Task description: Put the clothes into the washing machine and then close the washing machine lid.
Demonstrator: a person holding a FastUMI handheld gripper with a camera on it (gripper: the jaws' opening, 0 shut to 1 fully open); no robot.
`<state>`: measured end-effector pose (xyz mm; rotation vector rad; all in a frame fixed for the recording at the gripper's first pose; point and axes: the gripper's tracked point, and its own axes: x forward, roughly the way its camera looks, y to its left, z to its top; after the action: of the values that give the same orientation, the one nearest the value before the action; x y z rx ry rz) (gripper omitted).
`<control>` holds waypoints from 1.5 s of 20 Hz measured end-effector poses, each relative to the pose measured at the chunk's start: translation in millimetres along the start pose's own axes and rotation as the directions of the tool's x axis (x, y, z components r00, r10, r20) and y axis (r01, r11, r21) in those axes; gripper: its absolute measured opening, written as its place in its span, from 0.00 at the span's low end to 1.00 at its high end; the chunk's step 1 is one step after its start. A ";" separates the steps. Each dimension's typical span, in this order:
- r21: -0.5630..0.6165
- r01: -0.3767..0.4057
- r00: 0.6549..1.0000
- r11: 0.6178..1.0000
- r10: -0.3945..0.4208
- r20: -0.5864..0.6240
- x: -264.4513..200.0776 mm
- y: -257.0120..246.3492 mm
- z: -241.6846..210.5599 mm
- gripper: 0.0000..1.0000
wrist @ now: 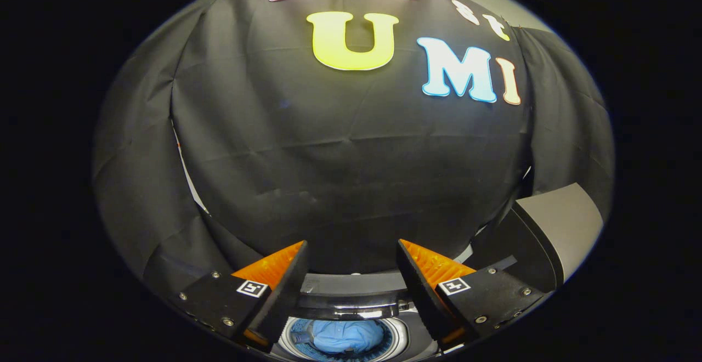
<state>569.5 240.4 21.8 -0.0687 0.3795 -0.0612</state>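
Observation:
A blue piece of clothing (pixel 343 335) lies inside the drum of the washing machine (pixel 351 304), low down between the bases of my fingers. The machine's lid (pixel 559 230) stands raised, off beyond the right finger, its grey face turned toward me. My gripper (pixel 351 255) is held above the machine's opening, open, with nothing between its fingers. The fingertips (pixel 296 258) point at the black cloth wall.
The black cloth wall (pixel 351 159) of the booth hangs close behind the machine. A dark glossy panel (pixel 351 311) runs along the machine's back edge, just past the drum opening.

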 end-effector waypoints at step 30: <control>-0.019 -0.052 0.997 0.998 0.051 -0.051 -68.4 18.6 -146.7 0.96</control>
<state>452.4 255.7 -90.4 -0.0773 0.4318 -0.0078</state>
